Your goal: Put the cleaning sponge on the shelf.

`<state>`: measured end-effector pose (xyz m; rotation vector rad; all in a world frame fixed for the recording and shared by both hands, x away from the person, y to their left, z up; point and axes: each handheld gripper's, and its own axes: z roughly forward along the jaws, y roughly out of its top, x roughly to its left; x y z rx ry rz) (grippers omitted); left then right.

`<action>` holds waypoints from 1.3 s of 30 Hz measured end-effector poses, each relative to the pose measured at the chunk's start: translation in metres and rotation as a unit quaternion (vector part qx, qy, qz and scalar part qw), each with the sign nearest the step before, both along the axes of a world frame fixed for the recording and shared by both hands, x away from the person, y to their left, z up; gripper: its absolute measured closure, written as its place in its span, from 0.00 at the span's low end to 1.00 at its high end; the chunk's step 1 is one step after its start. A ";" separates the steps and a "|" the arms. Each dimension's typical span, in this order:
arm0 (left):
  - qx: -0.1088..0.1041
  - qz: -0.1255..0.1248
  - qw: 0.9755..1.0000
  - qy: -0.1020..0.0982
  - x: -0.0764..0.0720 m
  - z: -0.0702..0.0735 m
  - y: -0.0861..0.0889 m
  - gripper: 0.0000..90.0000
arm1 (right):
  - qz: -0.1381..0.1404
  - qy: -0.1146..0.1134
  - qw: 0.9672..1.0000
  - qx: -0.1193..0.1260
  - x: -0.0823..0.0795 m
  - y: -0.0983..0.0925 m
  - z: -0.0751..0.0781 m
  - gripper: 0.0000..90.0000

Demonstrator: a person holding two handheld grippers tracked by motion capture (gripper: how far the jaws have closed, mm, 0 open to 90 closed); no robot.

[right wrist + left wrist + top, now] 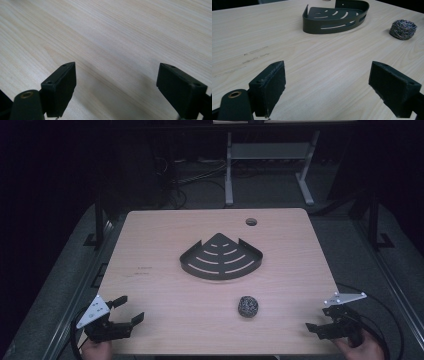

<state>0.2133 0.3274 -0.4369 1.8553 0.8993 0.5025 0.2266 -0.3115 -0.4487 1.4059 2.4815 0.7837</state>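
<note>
A dark metal corner shelf [221, 257] with curved slots lies flat in the middle of the light wood table [165, 235]; the left gripper view has the shelf [334, 17] at the top. A steel-wool ball [248, 306] sits nearer the front, right of centre, and the ball [403, 29] is at the upper right of the left gripper view. My left gripper [129, 310] rests at the front left corner, open, nothing between its pads [269, 87]. My right gripper [320, 322] is at the front right corner, open over bare wood [117, 50].
A round cable hole [251, 222] sits near the table's far edge. Faint scuff marks [142, 271] lie left of the shelf. A white desk frame [270, 165] stands on the dark floor behind. Cables trail from both grippers past the table's front corners.
</note>
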 end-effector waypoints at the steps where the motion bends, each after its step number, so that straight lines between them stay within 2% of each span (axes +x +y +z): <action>1: -0.001 0.000 1.000 0.000 0.000 0.000 -0.001 0.15 | -0.001 0.001 1.000 0.000 0.000 0.001 0.000 0.17; 7: 0.006 -0.003 1.000 -0.001 0.002 0.000 -0.002 0.15 | 0.007 0.006 1.000 -0.010 0.002 0.005 -0.002 0.17; 39: 0.005 -0.003 1.000 -0.005 -0.001 0.001 -0.003 0.15 | 0.058 0.005 0.998 -0.027 0.002 0.039 0.002 0.17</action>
